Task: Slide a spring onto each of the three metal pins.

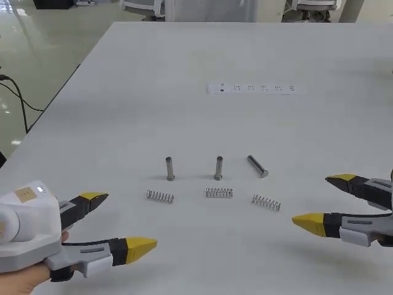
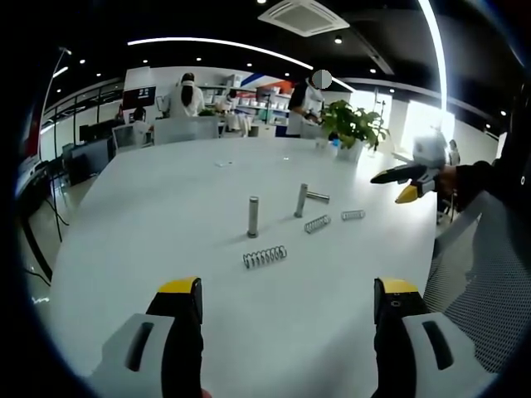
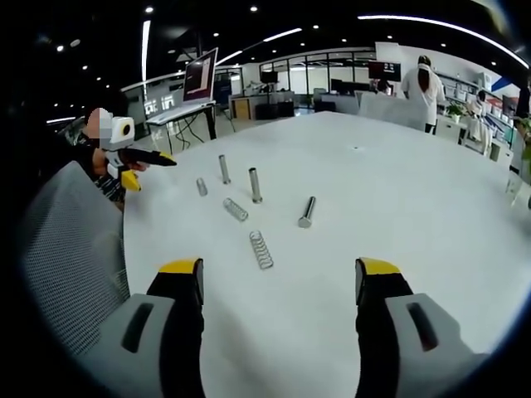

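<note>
Three metal pins sit in a row on the white table (image 1: 196,123): the left pin (image 1: 169,168) and the middle pin (image 1: 218,168) stand upright, the right pin (image 1: 257,166) lies on its side. In front of each lies a spring: left spring (image 1: 159,196), middle spring (image 1: 219,193), right spring (image 1: 266,202). My left gripper (image 1: 116,222) is open at the near left, well short of the left spring (image 2: 265,256). My right gripper (image 1: 325,200) is open at the near right, apart from the right spring (image 3: 261,248). Nothing is between either pair of jaws.
A white power strip (image 1: 252,89) lies flat further back on the table. The table's left edge (image 1: 61,92) drops to the floor, where a black cable runs. People stand at desks far behind the table in both gripper views.
</note>
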